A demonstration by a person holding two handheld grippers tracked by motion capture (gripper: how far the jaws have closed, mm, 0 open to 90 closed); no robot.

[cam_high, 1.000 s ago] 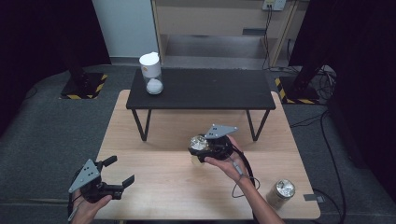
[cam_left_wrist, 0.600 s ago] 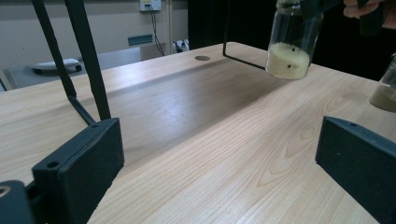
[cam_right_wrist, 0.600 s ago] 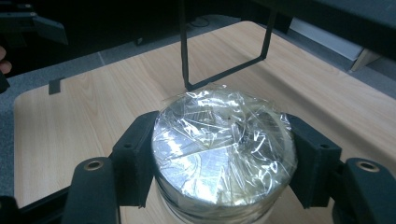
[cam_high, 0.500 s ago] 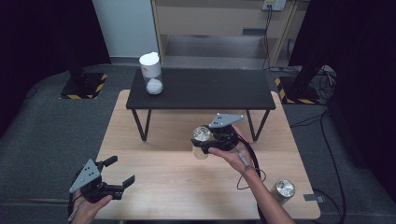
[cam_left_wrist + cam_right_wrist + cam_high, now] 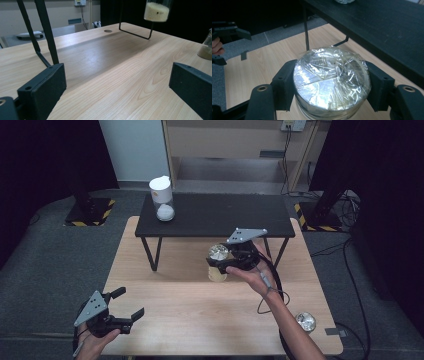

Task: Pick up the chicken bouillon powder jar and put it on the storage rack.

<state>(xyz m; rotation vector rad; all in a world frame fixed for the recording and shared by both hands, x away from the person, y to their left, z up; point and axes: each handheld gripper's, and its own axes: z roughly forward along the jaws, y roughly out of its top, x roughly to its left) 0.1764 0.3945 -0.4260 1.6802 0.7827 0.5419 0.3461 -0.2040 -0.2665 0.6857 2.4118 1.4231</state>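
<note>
My right gripper (image 5: 221, 263) is shut on a clear jar (image 5: 218, 271) of pale grains with a shiny wrapped lid, and holds it above the wooden table (image 5: 200, 310), just in front of the low black shelf (image 5: 215, 215). In the right gripper view the jar (image 5: 332, 75) sits between the two jaws of that gripper (image 5: 329, 87), pressed on both sides. My left gripper (image 5: 126, 304) rests open at the table's near left corner with nothing in it. In the left gripper view its jaws (image 5: 117, 82) stand wide apart, and the lifted jar (image 5: 157, 10) hangs at the top.
A white-lidded jar (image 5: 162, 200) stands on the black shelf's left end. Another jar (image 5: 305, 321) with a silver top stands at the table's near right corner and appears at the right edge as a jar (image 5: 206, 47) in the left gripper view. The shelf's thin legs (image 5: 151, 252) rest on the table.
My right gripper has risen with the jar and drifted toward the black shelf's front edge. The left gripper has stayed put.
</note>
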